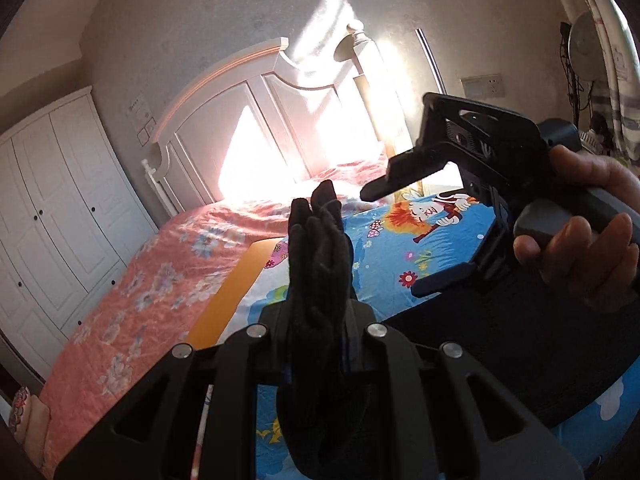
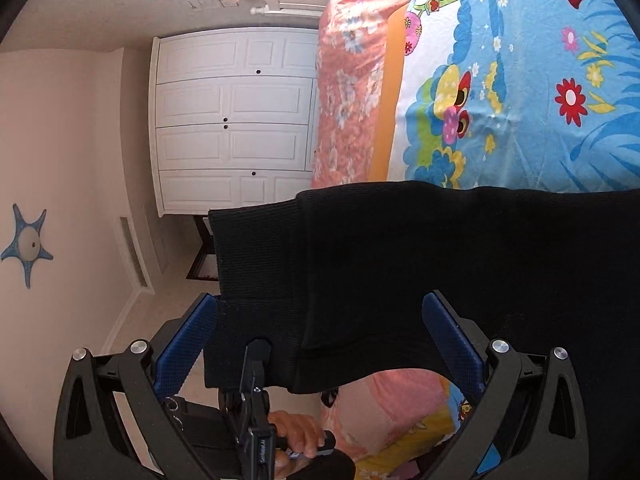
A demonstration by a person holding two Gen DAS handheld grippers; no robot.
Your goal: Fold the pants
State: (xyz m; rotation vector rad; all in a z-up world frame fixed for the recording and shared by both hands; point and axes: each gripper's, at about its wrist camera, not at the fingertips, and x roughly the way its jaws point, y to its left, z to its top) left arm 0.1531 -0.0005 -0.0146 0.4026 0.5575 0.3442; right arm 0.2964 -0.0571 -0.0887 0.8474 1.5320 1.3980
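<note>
Our left tongs (image 1: 316,280) clamp the pants (image 2: 440,264); right tongs (image 2: 320,340) gape at three o'clock; folding barely begun.

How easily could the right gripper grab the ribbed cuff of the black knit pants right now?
Likely yes: the right gripper is open and the ribbed cuff seems to hang between its blue pads, unobstructed.

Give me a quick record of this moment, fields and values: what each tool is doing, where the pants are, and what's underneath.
left tool: shut on pants, black fabric bunched between its fingers
right tool: open, blue pads either side of the cuff, not clamping
pants: black, ribbed cuff lifted, the rest lying on the sheet
sheet: blue cartoon print, on the bed
quilt: pink floral, beside the sheet
wardrobe: white, doors closed
</note>
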